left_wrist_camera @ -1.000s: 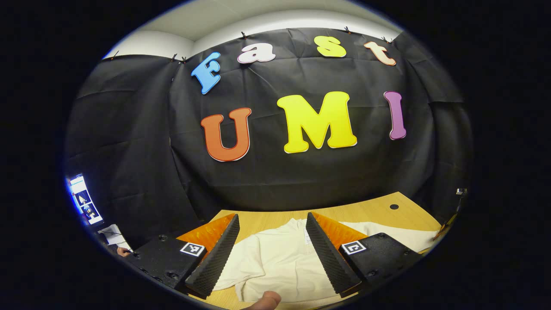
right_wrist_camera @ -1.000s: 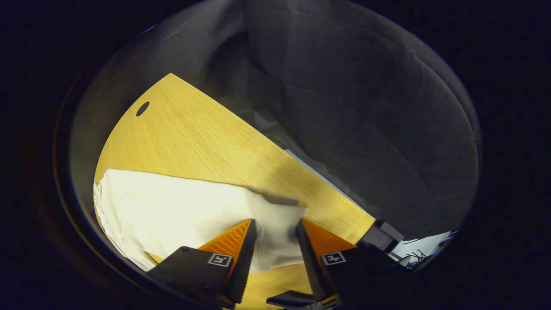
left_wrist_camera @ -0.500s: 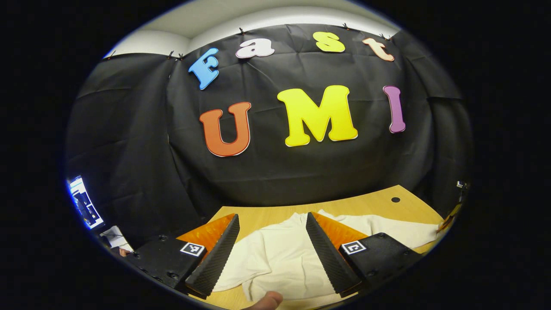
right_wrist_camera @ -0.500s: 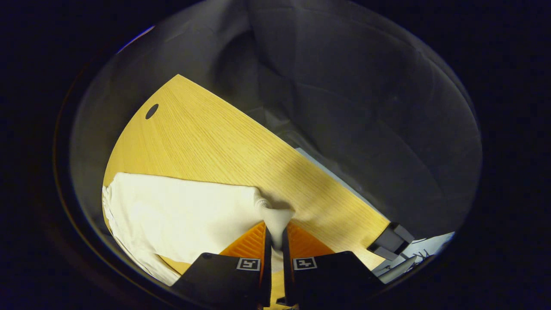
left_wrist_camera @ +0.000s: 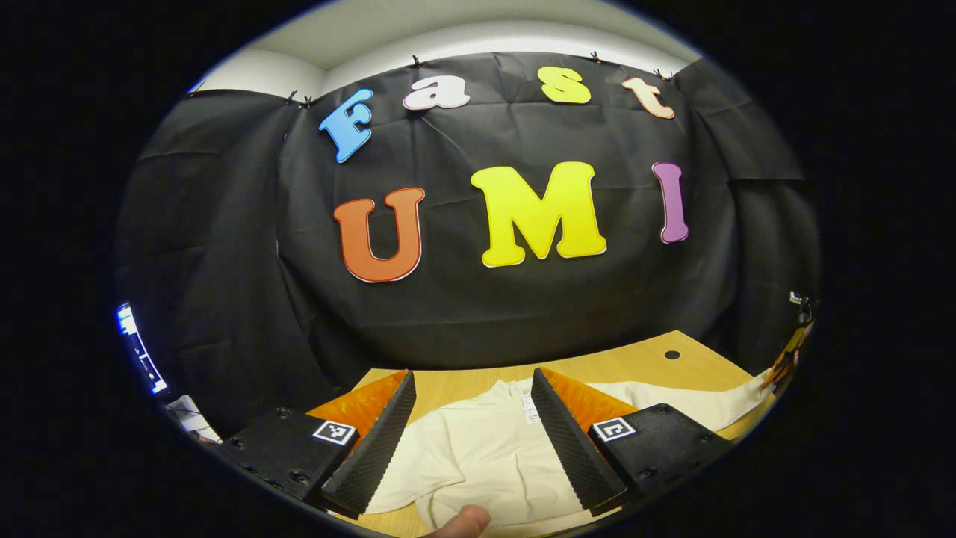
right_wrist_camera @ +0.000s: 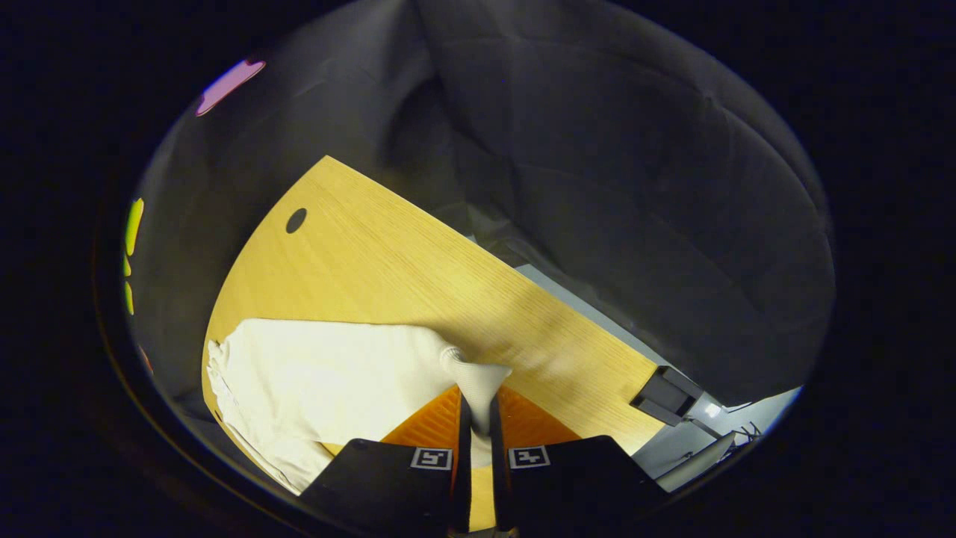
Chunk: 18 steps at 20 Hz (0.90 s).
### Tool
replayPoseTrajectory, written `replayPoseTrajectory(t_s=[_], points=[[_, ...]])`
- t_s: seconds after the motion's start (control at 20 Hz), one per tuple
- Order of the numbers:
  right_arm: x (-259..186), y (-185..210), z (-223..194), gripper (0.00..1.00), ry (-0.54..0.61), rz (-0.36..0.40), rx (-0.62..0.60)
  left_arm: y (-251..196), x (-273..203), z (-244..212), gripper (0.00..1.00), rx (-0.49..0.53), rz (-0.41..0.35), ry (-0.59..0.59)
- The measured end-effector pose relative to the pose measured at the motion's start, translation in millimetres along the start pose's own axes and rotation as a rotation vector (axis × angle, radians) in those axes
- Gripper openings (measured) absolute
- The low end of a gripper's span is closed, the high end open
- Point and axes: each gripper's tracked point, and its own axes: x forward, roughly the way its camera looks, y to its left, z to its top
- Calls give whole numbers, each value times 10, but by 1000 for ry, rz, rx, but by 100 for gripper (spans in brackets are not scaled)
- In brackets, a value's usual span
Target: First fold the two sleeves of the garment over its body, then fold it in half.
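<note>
Garment (left_wrist_camera: 478, 456): cream long-sleeved top, lying spread on wooden table (right_wrist_camera: 373, 254), collar end w/ neck label toward the booth wall. Body flat, some soft wrinkles. In the right gripper view the right-hand sleeve (right_wrist_camera: 328, 366) runs out sideways from the body across the tabletop; not over the body at this moment.

Right gripper (right_wrist_camera: 478, 407): fingers closed tight on the sleeve cuff (right_wrist_camera: 472, 377), cloth pinched between both. Cuff bunched and standing up off the wood at the pinch, so likely holding it at the end to carry the whole sleeve in one sweep over the body. Judgement only.

Left gripper (left_wrist_camera: 474, 437): fingers wide apart, nothing between them, hovering above the garment's body near the collar. Prob. parked clear so the sleeve has room to land; could also pin the body if cloth drags.

Thumb tip (left_wrist_camera: 461, 521) of the person at the bottom edge of the left gripper view.

Containers: none seen; table has one small dark hole (right_wrist_camera: 296, 220) near its far corner, nothing in it.
</note>
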Motion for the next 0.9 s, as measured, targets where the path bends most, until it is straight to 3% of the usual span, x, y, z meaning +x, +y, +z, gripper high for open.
replayPoseTrajectory(t_s=[0.45, 0.9], points=[[-390, 759, 0, 13, -51, 25, -120, 289, -10, -12, 99, -49, -29, -60], [-732, 2303, -340, 13, -75, 122, -255, 754, 76, -230, 99, -79, -19, -46]])
